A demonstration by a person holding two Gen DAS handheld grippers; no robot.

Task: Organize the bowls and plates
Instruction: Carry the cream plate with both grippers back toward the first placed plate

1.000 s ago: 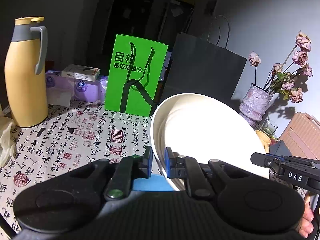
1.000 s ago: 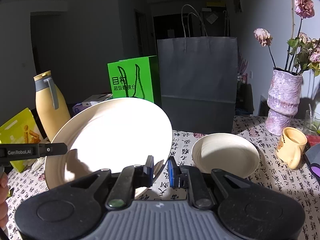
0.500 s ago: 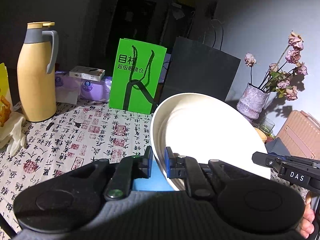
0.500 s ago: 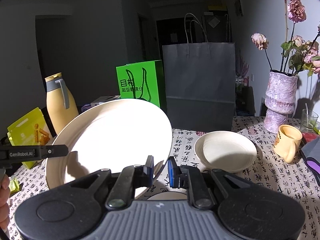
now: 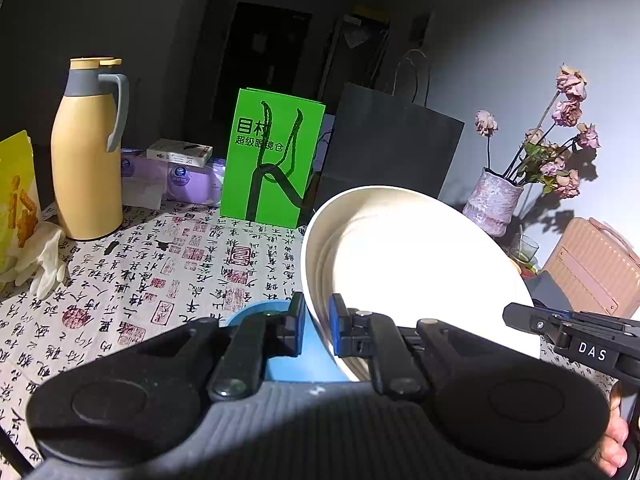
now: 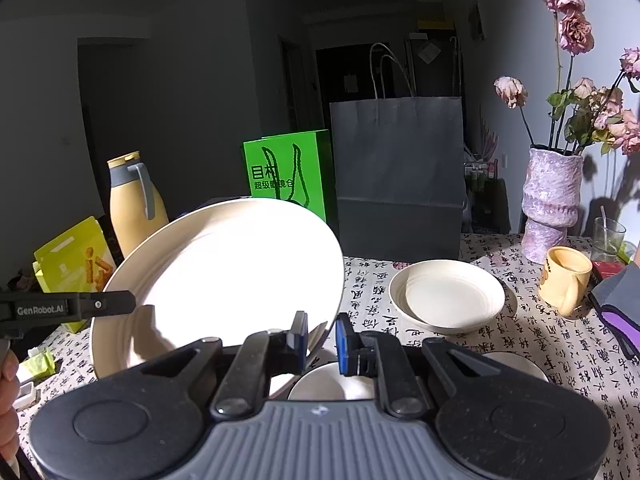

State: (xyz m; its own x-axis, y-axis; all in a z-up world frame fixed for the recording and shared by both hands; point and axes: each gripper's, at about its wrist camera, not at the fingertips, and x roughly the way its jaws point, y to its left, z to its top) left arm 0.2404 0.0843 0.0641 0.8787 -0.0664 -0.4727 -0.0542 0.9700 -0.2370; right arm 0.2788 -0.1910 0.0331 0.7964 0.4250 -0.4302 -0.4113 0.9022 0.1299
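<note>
We hold a large cream plate (image 5: 416, 276) between our two grippers, tilted up off the table. The left gripper (image 5: 317, 325) pinches the plate's near-left rim, blue pads pressed against either face of the edge. The right gripper (image 6: 321, 338) pinches the opposite rim in the same way, its pads nearly together with the thin edge between them. In each wrist view the other tool's black finger reaches in at the far side of the plate.

Below the left gripper we see a blue round dish (image 5: 264, 320) on the patterned tablecloth (image 5: 168, 280). Under the right gripper sit a small pale bowl (image 6: 332, 384) and, just to its right, part of another pale plate (image 6: 516, 364), mostly hidden by the tool.

A little farther on, a cream bowl (image 6: 446, 296) rests on the cloth, well apart from the held plate, with a yellow mug (image 6: 566, 284) to its right. On the left side lie a white glove (image 5: 42, 256) and a yellow snack bag (image 6: 76, 264).

Toward the back stand a tan thermos jug (image 5: 86, 160), a bright green paper bag (image 5: 272, 164), a dark grey paper bag (image 6: 398, 176), and a purple-white vase (image 6: 552, 204) with dried roses. Purple tissue packs (image 5: 188, 180) lie behind the jug.
</note>
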